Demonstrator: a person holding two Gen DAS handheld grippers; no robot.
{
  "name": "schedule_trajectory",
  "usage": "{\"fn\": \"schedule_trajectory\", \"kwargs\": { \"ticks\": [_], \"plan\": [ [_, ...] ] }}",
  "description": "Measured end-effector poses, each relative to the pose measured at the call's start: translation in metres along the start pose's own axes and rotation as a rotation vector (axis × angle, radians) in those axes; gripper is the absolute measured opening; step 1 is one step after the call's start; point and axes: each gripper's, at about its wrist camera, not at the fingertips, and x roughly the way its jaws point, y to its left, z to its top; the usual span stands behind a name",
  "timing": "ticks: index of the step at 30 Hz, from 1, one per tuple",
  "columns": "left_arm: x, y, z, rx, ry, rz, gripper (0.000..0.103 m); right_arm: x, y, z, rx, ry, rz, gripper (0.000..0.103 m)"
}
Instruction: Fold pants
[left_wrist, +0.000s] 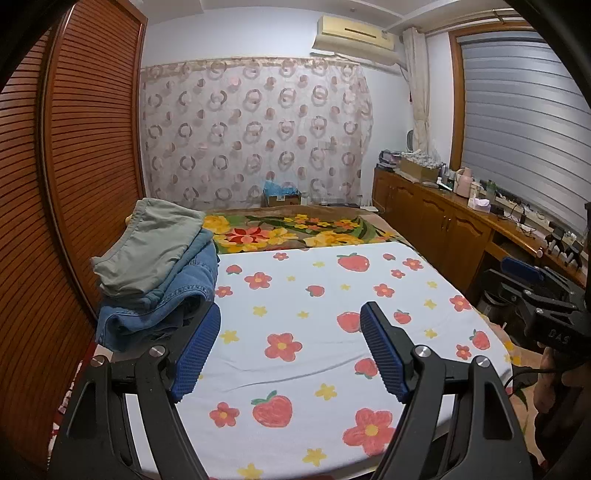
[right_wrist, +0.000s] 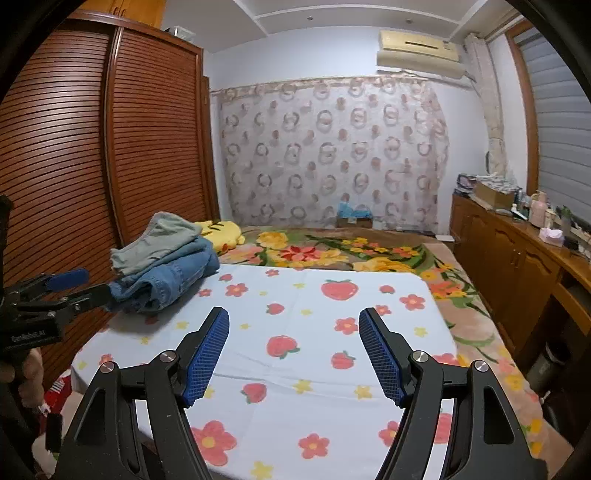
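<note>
Denim pants (left_wrist: 162, 295) beside left gripper (left_wrist: 290, 321)

Bedroom, pale walls, even indoor light. Louvred wooden wardrobe (right_wrist: 110, 140) along the left side; ring-patterned curtain (left_wrist: 255, 129) across the far wall with an air conditioner (left_wrist: 354, 33) mounted above it, and a bed (left_wrist: 332, 295) under a strawberry-print sheet with a floral blanket (right_wrist: 332, 251) beyond. Right side: low wooden cabinet (left_wrist: 436, 218) with a cluttered top, beneath a window with grey blinds (left_wrist: 517, 103).
</note>
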Motion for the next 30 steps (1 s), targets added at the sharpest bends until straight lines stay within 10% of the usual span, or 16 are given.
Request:
{"fn": "schedule_trajectory", "kwargs": {
  "ticks": [30],
  "plan": [
    [0.0008,0.0038,-0.0006,-0.006,0.002,0.003,0.079,0.003,-0.0049,-0.0021,0.015,0.004,-0.008,0.075]
  ]
}}
